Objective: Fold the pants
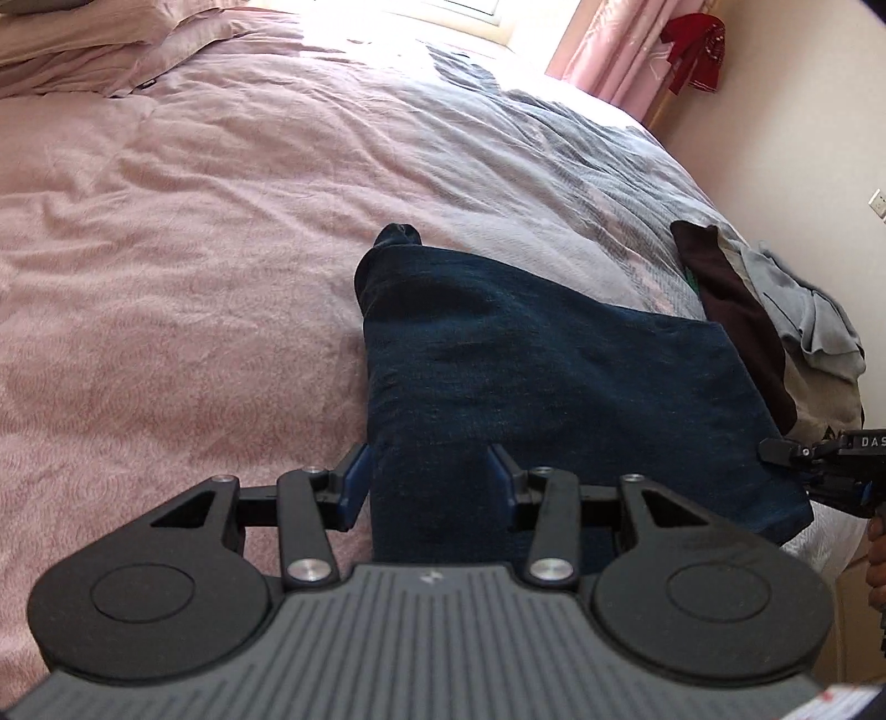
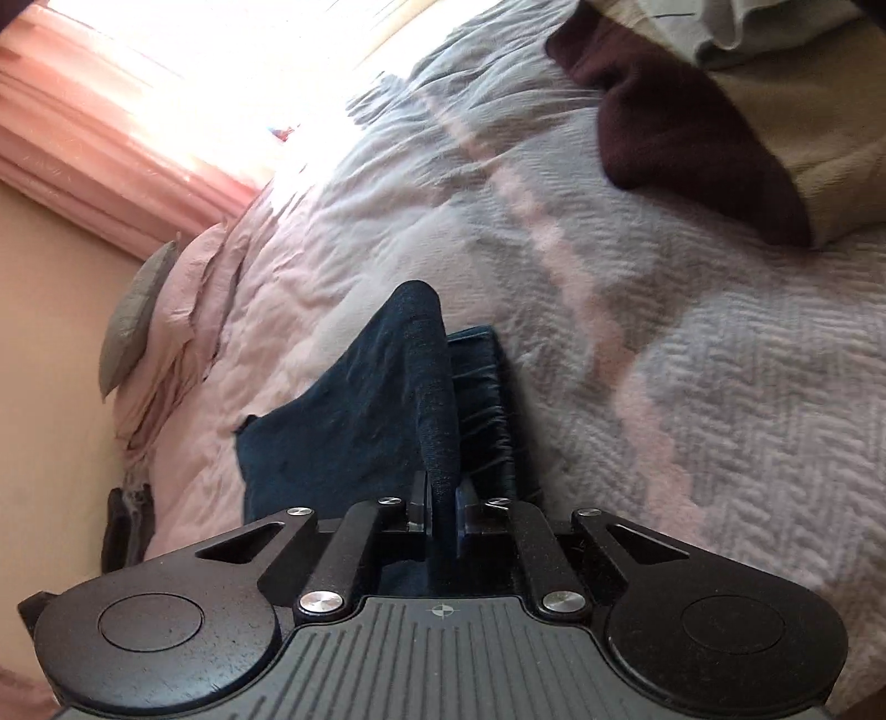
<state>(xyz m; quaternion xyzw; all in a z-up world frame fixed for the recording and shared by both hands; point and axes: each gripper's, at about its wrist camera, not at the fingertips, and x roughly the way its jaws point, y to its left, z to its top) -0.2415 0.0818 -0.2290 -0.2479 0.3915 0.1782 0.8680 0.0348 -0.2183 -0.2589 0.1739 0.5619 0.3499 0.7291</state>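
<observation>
Dark blue pants (image 1: 554,376) lie partly folded on the pink bed cover (image 1: 166,277). In the left wrist view my left gripper (image 1: 429,476) is open, fingers wide apart, with a strip of the pants running between them. My right gripper (image 1: 775,451) shows at the right edge of that view, at the pants' right edge. In the right wrist view my right gripper (image 2: 441,493) is shut on a raised fold of the pants (image 2: 421,376). That fold stands up from the rest of the garment. The gathered waistband (image 2: 487,399) lies just right of it.
A pile of clothes, maroon, beige and grey (image 1: 736,310) (image 2: 692,122), lies on the bed's right side. A grey-and-pink herringbone blanket (image 2: 720,360) covers that side. Pillows (image 1: 83,44) are far left, a pink curtain (image 1: 609,44) and a wall to the right.
</observation>
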